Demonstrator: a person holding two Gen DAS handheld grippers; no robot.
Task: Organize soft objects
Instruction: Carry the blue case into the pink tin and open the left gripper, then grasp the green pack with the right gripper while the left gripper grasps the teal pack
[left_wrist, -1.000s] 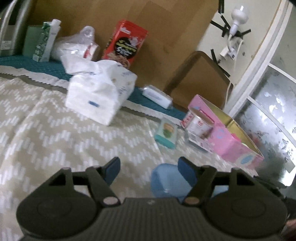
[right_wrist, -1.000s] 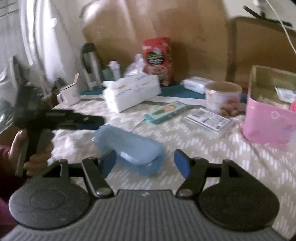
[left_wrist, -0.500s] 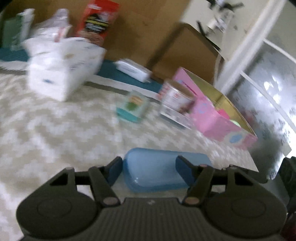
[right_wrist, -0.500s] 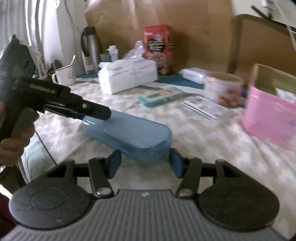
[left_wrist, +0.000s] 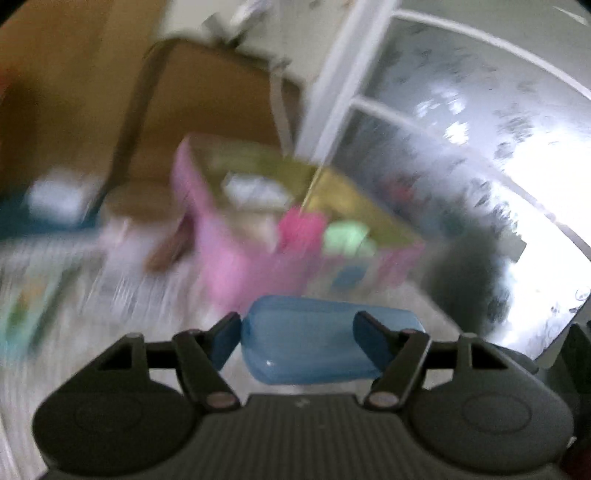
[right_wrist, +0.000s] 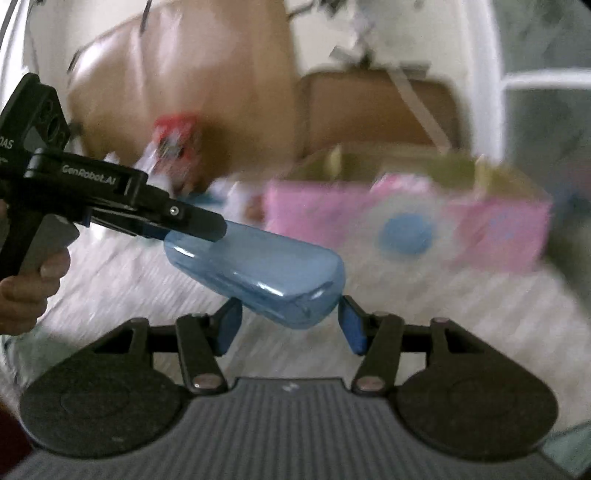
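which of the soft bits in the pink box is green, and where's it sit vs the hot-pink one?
The pale green piece in the pink box, just right of the hot-pink piece in the left wrist view. Blur hides what either is.

- Red packet (right_wrist: 177, 147), blurred, far ahead-left of the hand-held gripper, against brown cardboard (right_wrist: 184, 85).
- Frosted window (left_wrist: 480, 147) ahead-right.
- Zigzag-patterned cloth (right_wrist: 461, 317) covers the surface underneath.

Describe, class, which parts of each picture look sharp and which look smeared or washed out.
Left wrist view: the left gripper and blue case are sharp, the pink box is smeared, the window glares white. Right wrist view: the case is crisp, the background streaked.
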